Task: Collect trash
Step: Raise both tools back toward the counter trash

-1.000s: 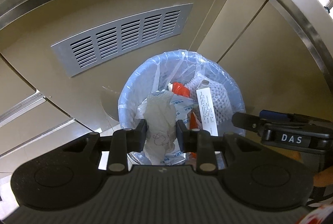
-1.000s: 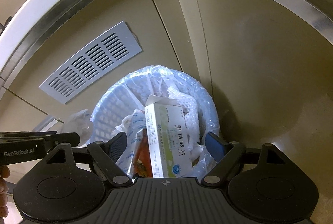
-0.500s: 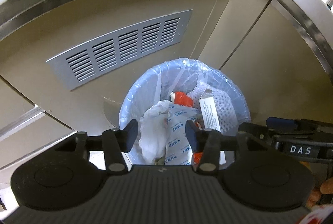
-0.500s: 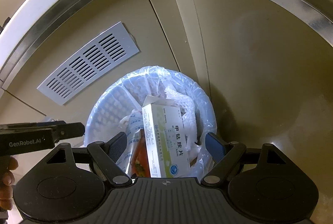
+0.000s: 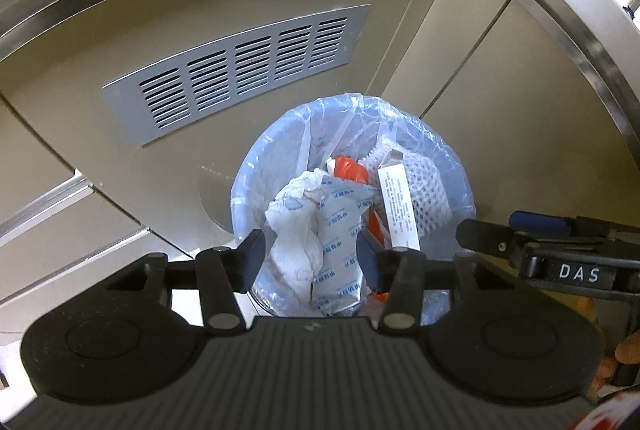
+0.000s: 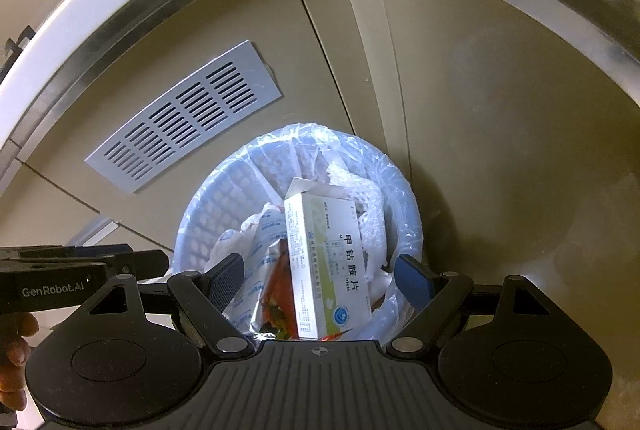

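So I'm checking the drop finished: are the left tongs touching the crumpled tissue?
Apart. The left wrist view shows the left tongs open, the crumpled tissue lying in the bin below.

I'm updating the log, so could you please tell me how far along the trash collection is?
Largely done, by the look of it: the lined bin already holds a crumpled tissue, a medicine box and wrappers. Nothing is in hand: the left gripper and right gripper hover above with jaws open. Any trash elsewhere is out of view.
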The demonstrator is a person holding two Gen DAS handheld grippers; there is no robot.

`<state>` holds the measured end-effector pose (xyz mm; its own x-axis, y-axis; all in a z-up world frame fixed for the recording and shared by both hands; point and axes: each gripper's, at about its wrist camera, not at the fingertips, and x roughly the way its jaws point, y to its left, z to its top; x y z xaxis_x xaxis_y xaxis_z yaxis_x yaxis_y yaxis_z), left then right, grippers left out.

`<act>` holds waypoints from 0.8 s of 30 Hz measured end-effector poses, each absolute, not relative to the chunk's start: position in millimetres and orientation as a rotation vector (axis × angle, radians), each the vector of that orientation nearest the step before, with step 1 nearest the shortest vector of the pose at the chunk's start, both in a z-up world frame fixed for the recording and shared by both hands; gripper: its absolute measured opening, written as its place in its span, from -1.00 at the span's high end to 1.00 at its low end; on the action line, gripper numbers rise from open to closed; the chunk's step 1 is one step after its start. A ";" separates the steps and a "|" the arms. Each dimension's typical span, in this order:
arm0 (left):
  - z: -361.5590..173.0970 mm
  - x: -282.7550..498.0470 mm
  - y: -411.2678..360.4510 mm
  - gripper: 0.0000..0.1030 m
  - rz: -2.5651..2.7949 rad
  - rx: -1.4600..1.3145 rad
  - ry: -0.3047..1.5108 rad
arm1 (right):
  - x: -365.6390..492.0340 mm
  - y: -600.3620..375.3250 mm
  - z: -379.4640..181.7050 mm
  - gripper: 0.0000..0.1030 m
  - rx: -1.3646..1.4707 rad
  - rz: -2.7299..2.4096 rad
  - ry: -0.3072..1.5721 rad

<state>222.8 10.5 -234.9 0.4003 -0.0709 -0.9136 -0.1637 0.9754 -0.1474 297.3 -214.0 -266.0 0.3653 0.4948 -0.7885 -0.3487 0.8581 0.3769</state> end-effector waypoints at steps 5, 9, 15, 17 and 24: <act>-225.5 213.3 12.7 0.11 0.081 -0.233 1.155 | 292.6 -213.5 -254.0 -0.60 0.156 0.569 1.059; -213.7 204.6 14.6 0.11 0.104 -0.236 1.143 | 287.6 -211.8 -242.0 -0.60 0.153 0.605 1.041; -189.2 192.0 16.0 0.11 0.133 -0.248 1.105 | 279.4 -214.6 -217.7 -0.60 0.162 0.651 1.009; -178.2 188.6 14.6 0.11 0.142 -0.254 1.090 | 277.7 -216.9 -208.3 -0.59 0.167 0.670 0.996; -132.6 179.8 7.2 0.11 0.160 -0.265 1.003 | 272.5 -233.2 -168.3 -0.60 0.192 0.731 0.921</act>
